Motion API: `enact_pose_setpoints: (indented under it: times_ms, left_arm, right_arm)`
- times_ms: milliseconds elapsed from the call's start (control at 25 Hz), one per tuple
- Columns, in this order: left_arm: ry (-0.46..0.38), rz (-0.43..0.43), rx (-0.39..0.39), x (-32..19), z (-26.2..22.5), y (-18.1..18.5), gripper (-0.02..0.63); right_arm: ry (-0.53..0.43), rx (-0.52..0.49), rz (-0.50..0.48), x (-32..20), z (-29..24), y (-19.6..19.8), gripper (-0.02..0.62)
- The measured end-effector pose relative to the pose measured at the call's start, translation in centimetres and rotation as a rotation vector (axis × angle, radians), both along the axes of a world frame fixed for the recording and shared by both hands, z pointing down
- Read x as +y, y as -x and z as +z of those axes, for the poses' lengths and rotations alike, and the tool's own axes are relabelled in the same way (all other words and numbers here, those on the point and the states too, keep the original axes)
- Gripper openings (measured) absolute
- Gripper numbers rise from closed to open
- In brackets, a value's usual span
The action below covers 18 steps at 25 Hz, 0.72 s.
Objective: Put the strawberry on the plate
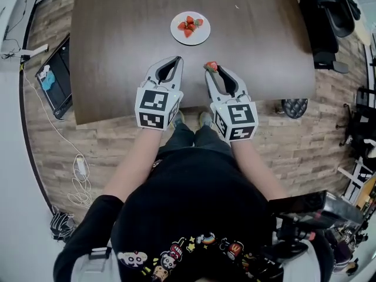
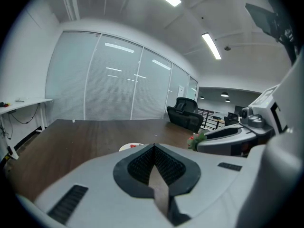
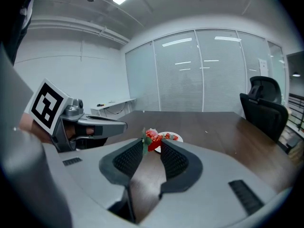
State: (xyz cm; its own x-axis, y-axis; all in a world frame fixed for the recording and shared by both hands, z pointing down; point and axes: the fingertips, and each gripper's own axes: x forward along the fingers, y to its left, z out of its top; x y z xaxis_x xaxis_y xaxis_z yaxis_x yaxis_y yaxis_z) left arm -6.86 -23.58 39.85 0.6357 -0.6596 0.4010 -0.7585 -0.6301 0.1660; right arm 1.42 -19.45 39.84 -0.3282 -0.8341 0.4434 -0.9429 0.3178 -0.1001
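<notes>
A white plate (image 1: 190, 36) sits on the dark table, far centre, holding several strawberries (image 1: 189, 25). My right gripper (image 1: 211, 67) is shut on a red strawberry (image 1: 211, 66) with green leaves, held above the table short of the plate; the right gripper view shows this strawberry (image 3: 152, 139) pinched at the jaw tips with the plate (image 3: 171, 137) just beyond. My left gripper (image 1: 178, 59) hovers beside it, shut with nothing in it; its tips (image 2: 153, 146) meet, and the plate (image 2: 129, 147) peeks behind them.
The brown table (image 1: 117, 51) spans the view, its front edge just under the grippers. Black office chairs (image 1: 329, 22) stand at the right. A black case (image 1: 56, 78) and cables (image 1: 79, 175) lie on the wooden floor at the left.
</notes>
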Motion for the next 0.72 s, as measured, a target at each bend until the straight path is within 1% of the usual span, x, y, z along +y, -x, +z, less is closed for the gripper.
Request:
enact_pose_setpoints:
  times_ms: [160,360,440,720]
  left_arm:
    - [0.016,-0.05,-0.005,-1.0,0.8,0.7,-0.011]
    - [0.034,-0.129,-0.024,-2.9,2.2,0.6,-0.011]
    - [0.046,-0.159,-0.029,-3.7,3.0,0.3,-0.011]
    - [0.083,-0.22,-0.058,-6.1,5.4,-1.2,-0.011]
  right_arm:
    - [0.021,0.001,-0.027,-1.2,1.1,-0.2,0.124]
    - [0.036,-0.02,-0.072,-3.5,2.4,-0.8,0.124]
    - [0.046,-0.026,-0.095,-4.5,3.1,-1.0,0.124]
    - [0.081,-0.034,-0.162,-8.0,5.7,-1.8,0.124]
